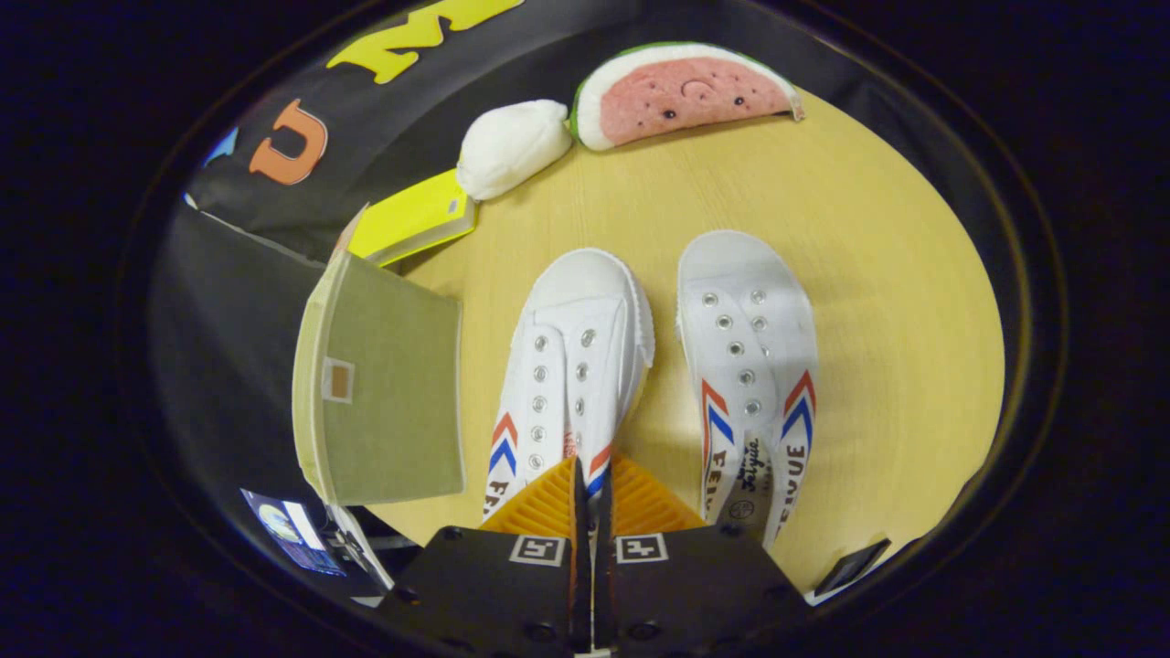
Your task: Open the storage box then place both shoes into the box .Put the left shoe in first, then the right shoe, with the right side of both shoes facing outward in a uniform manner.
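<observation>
Hand-held gripper (592, 484) with fingers nearly together, pinching the heel edge of the left shoe (571, 366) on the wooden surface (896, 302). Right shoe (749, 366) just beside it, toes pointing away. Storage box (384, 393) with raised flap beside the left shoe. Beyond: yellow book (416, 217), white plush (512, 146), watermelon plush (681, 91)

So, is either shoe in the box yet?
No: the left shoe and right shoe both stand on the table, beside the box.
</observation>
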The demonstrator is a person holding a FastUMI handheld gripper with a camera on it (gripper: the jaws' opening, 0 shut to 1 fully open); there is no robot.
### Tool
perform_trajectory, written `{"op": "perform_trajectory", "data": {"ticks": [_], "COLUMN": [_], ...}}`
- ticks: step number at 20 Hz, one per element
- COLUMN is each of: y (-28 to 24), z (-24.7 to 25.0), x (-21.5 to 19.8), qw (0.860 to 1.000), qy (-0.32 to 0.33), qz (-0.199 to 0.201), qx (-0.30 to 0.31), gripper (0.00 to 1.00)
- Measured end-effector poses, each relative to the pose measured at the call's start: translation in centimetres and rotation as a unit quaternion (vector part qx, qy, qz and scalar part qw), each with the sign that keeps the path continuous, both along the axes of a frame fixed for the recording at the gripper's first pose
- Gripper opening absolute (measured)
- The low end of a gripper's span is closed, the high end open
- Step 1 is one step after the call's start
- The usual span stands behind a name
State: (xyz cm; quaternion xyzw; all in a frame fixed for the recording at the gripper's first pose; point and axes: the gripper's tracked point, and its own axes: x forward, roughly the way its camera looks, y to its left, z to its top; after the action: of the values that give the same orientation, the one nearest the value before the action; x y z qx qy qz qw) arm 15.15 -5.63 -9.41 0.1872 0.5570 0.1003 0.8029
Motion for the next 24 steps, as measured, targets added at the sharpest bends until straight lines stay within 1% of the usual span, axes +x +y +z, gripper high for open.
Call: {"op": "perform_trajectory", "data": {"ticks": [3,5,7,9,11,15,17,19,21,24], "y": [1.7,3.8,6.3,8.9,11.7,18.0,20.6,22.8,25.3,28.0], "z": [4.5,7.6,10.4,12.6,13.7,14.1,13.5,12.3,10.9,8.9], "x": [-0.1,-0.2,-0.2,0.0,0.3,0.7,1.2,1.8,2.0,2.9], "qw": [0.999,0.999,0.998,0.996,0.995,0.994,0.993,0.994,0.994,0.995], "qy": [-0.029,-0.045,-0.059,-0.075,-0.080,-0.066,-0.065,-0.059,-0.047,-0.048], "qz": [0.010,0.015,0.033,0.045,0.050,0.083,0.085,0.084,0.093,0.085], "qx": [-0.018,-0.011,-0.003,0.004,0.010,0.041,0.047,0.038,0.041,0.025], "gripper": [0.07,0.07,0.06,0.06,0.06,0.06,0.06,0.06,0.06,0.06]}}
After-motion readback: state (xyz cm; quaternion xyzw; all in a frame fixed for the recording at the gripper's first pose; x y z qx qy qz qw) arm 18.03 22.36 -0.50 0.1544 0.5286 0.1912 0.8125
